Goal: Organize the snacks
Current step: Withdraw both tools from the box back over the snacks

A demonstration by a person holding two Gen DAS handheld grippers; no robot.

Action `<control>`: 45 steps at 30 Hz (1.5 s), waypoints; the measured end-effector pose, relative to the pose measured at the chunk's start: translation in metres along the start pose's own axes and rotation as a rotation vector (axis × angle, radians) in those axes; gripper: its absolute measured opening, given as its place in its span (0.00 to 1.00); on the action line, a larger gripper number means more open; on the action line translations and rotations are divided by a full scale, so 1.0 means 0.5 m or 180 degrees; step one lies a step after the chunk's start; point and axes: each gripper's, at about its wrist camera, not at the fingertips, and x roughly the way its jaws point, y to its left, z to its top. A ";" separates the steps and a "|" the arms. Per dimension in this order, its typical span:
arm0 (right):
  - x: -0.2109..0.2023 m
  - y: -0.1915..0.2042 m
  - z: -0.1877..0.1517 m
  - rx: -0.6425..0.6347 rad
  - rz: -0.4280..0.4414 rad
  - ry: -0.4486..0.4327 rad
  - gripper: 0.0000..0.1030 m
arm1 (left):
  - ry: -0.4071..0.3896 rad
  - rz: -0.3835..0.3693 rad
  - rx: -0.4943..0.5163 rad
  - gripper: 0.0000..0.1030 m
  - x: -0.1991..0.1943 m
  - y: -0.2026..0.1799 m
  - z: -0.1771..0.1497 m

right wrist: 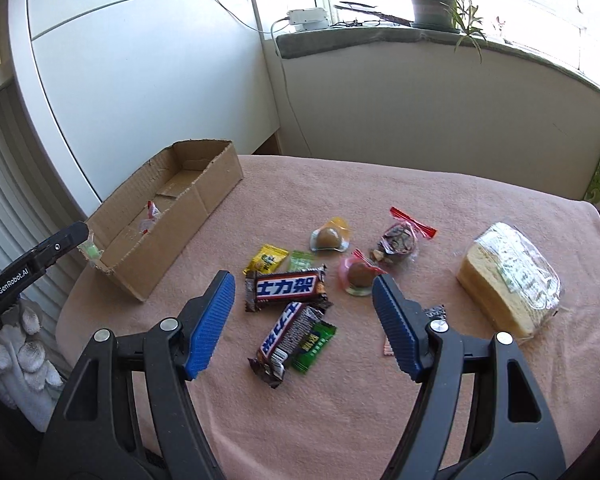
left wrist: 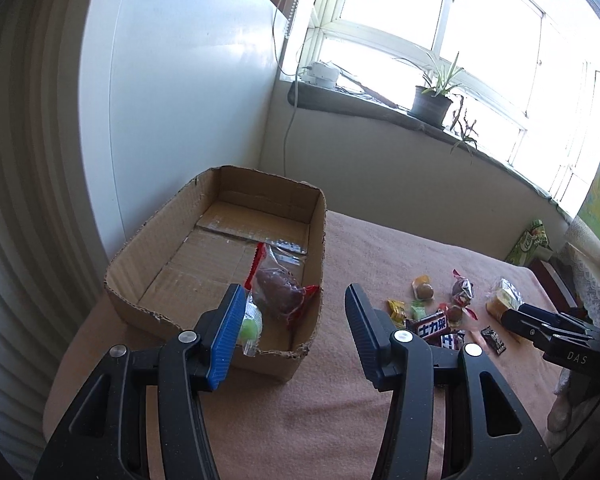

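Table: two bars, one cake. Box: one red-sealed bag. Left tool spread, a green sweet against one pad; right tool spread, empty.

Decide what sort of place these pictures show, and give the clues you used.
Probably a room in a home. A potted plant stands on the windowsill, and a table under a pink cloth carries loose snacks beside a cardboard box.

One cardboard box, two chocolate bars, three jelly cups, one sponge cake, one potted plant
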 end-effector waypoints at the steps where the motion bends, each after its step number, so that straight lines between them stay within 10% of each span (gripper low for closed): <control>1: -0.002 -0.015 -0.009 0.0035 -0.0033 0.0022 0.72 | -0.0005 -0.0003 0.0012 0.50 0.000 -0.003 -0.001; 45: 0.002 -0.093 -0.089 0.0419 0.0037 0.0173 0.72 | 0.0272 0.0189 0.0029 0.49 0.024 0.027 -0.056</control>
